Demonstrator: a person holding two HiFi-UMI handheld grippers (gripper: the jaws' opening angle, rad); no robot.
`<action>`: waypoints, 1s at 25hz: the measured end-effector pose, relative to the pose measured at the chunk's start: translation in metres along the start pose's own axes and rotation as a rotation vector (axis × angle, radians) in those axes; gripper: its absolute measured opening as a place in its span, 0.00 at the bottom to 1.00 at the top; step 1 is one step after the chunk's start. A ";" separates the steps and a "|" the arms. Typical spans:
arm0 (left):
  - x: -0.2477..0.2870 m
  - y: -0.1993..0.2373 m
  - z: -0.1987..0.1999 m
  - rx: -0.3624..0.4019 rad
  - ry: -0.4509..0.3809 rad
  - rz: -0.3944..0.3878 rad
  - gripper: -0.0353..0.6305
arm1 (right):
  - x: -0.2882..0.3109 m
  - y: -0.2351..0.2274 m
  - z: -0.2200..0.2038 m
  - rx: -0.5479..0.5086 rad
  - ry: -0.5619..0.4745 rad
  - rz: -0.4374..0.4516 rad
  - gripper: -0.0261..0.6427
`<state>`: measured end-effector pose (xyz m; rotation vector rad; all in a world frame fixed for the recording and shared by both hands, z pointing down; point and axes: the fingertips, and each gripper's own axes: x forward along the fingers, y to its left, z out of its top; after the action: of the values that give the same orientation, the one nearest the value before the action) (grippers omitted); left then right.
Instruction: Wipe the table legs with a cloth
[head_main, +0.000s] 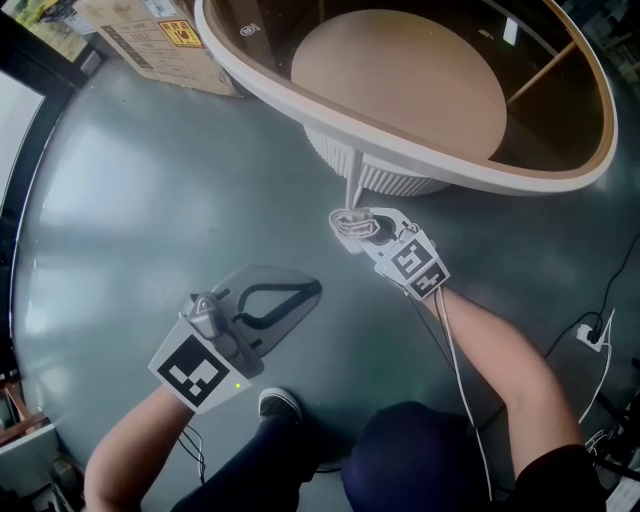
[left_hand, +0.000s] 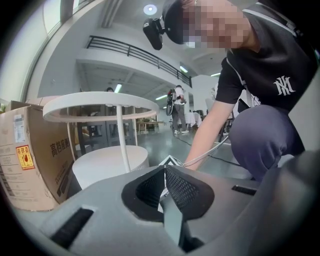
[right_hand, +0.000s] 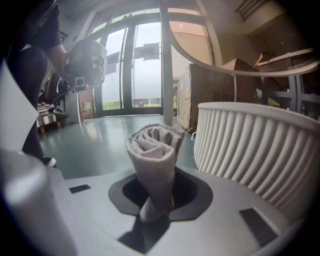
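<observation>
A round table with a white rim (head_main: 420, 165) stands on thin white legs over a ribbed white base (head_main: 385, 180). My right gripper (head_main: 352, 226) is shut on a rolled grey-white cloth (right_hand: 154, 150), low on the floor right beside one thin leg (head_main: 354, 185). In the right gripper view that leg (right_hand: 166, 60) rises just behind the cloth, and whether they touch I cannot tell. My left gripper (head_main: 295, 293) hangs over the floor to the left, shut with nothing in it. Its black pads (left_hand: 182, 192) meet in the left gripper view.
A cardboard box (head_main: 150, 35) stands on the floor behind the table at the left. The ribbed base (right_hand: 260, 145) is close on the right gripper's right. A cable and plug (head_main: 590, 335) lie at the right. The person's shoe (head_main: 280, 403) is near the left gripper.
</observation>
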<state>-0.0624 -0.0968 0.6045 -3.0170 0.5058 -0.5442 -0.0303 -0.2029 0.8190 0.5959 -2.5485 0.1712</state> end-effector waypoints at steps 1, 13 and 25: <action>0.001 -0.002 -0.003 -0.004 0.006 -0.010 0.06 | 0.002 -0.001 -0.006 0.000 0.011 0.000 0.16; 0.010 -0.016 -0.027 -0.019 0.019 -0.065 0.06 | 0.026 -0.002 -0.039 0.022 0.077 0.044 0.16; 0.003 -0.011 0.004 0.021 -0.014 -0.069 0.07 | -0.074 0.006 0.102 0.039 -0.120 0.093 0.16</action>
<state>-0.0555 -0.0877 0.6026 -3.0254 0.3938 -0.5279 -0.0221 -0.1931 0.6933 0.5163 -2.6969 0.2245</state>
